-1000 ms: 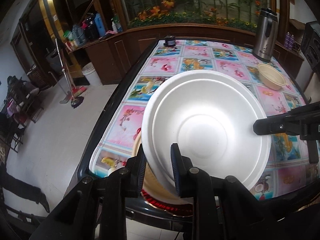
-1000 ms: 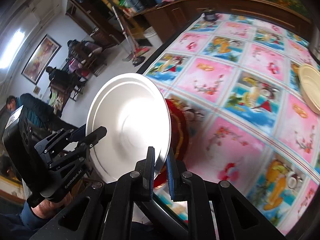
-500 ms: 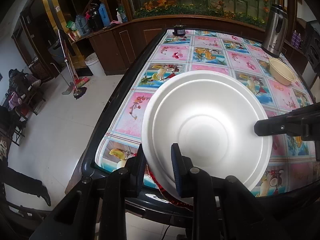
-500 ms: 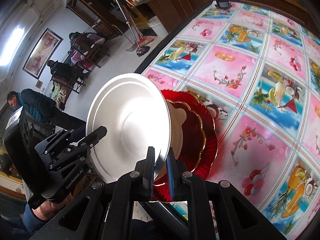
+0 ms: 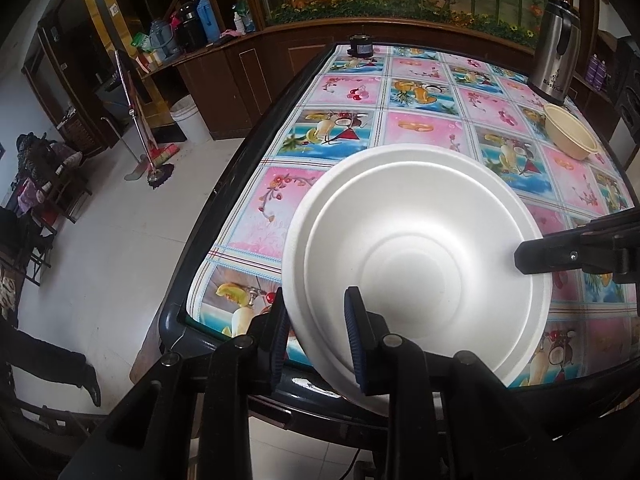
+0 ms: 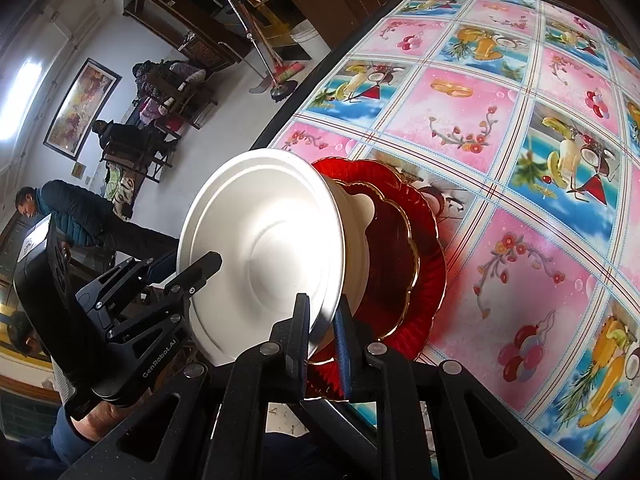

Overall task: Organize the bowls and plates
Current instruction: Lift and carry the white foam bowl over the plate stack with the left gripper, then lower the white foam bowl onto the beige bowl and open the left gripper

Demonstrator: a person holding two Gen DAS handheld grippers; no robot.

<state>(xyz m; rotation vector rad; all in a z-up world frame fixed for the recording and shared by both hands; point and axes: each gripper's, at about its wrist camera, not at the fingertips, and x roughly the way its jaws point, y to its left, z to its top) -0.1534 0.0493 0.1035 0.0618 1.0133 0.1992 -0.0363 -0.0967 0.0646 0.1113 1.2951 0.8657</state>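
Between the left gripper's (image 5: 316, 336) two blue pads sits the near rim of a white foam bowl (image 5: 416, 276). These jaws are opening, with the rim in the gap, and the pads no longer look pressed tight on it. On the far side of the bowl from these jaws, the right gripper (image 6: 323, 330) has the opposite rim between its pads. Its jaws are opening too, and a small gap shows beside the thin edge. So both hands are at the bowl, one on each side, and neither is nearer than the other.

Just under the bowl, seen from the right wrist, is a stack. A cream bowl (image 6: 356, 216) sits right below the white one, and the white one looks like it is sliding into it. Under that is a red plate with a gold wavy edge (image 6: 404, 240), and it rests on a bigger red plate (image 6: 434, 280). The stack stands at the near edge of the table (image 5: 208, 216), close to the jaws. The white bowl is tipped, with its open side toward the left gripper. I think the job now is to let go so it drops flat into the cream bowl.

Far past the jaws, at the right side of the table, stands one more cream bowl (image 5: 570, 132). It is empty. Behind it is a steel kettle (image 5: 554, 46).
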